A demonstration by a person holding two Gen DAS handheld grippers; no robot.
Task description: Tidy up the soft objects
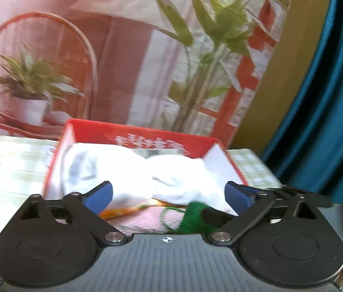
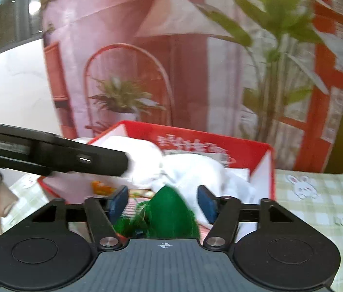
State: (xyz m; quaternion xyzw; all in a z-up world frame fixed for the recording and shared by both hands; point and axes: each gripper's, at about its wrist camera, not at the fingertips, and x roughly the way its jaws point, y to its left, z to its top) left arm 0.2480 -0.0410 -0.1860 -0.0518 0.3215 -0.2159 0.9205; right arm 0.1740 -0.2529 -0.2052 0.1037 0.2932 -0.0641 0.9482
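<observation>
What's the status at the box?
Left hand-held gripper open over white cloth in red box. Right hand-held gripper open, green item between pads.

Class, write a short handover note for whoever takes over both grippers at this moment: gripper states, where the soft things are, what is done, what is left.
Left gripper: open wide, nothing pressed, over the white cloth.
Right gripper: open, the green tuft sits between its pads, unpressed as far as I can tell.
White cloth lies bunched in the red box, along with an orange item.
Done: cloth is in the box.
Left: probably tidying the cloth flat; blur hides the details.
</observation>
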